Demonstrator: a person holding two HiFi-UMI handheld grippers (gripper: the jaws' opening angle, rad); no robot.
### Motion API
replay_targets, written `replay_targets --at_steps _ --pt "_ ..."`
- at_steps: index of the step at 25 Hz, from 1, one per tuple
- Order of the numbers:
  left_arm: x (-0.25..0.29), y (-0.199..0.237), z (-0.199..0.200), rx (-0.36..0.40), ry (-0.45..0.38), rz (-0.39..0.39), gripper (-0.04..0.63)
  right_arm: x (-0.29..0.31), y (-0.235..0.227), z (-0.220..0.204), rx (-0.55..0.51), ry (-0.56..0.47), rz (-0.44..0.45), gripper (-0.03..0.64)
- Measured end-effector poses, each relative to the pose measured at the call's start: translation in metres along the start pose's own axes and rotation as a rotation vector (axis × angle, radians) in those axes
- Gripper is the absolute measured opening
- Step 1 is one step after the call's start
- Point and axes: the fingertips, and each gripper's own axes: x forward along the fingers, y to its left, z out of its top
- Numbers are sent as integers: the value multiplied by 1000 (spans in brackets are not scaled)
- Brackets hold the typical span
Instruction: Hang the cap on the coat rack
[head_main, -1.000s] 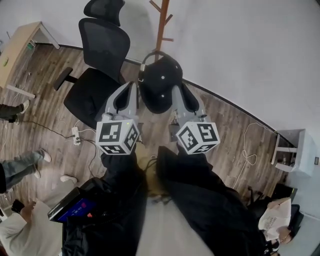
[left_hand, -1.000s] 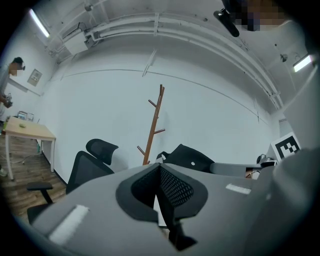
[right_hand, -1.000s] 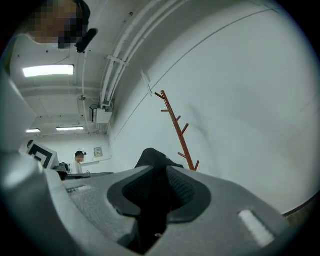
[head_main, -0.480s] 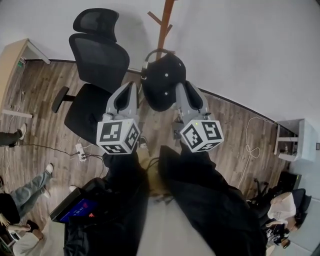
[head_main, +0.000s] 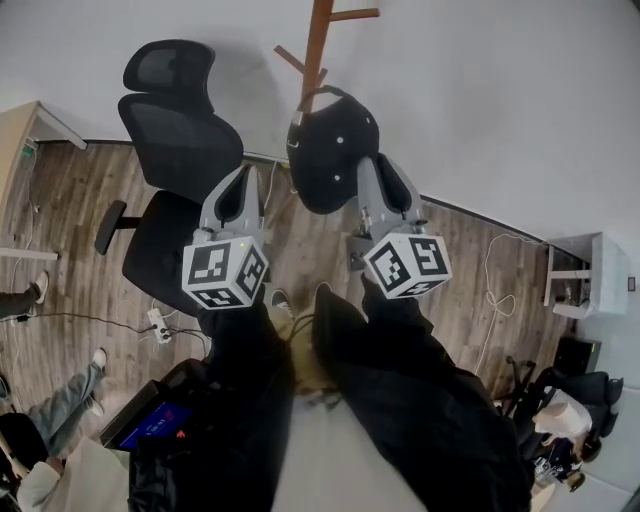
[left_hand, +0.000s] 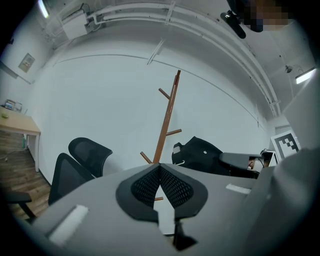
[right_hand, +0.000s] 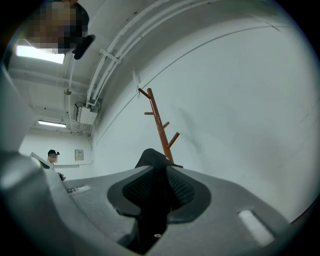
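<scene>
one cap (head_main: 330, 160); one coat rack (head_main: 318, 40); one office chair (head_main: 175, 140), left; one power strip (head_main: 158, 325); two grippers: left gripper (head_main: 243, 180), right gripper (head_main: 375, 170)

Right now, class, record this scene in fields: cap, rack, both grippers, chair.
cap: black, held up beside the rack post, not on a peg
rack: brown wood, visible pegs bare
right gripper: shut on cap
left gripper: jaws together, empty
chair: black, left of rack
</scene>
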Motion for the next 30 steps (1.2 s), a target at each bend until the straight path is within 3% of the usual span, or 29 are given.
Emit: replay_targets --at_steps 6,12,20,30 --pt "48 -31 4 31 -32 32 2 21 -64 33 3 -63 20 71" --pt "52 -19 35 49 -87 49 2 45 -56 67 -31 -136 35 71" --pt "61 -24 34 63 -83 63 2 68 -77 102 -43 -226 19 71" --pt "61 -13 29 54 -68 99 3 114 -105 77 14 -160 16 71"
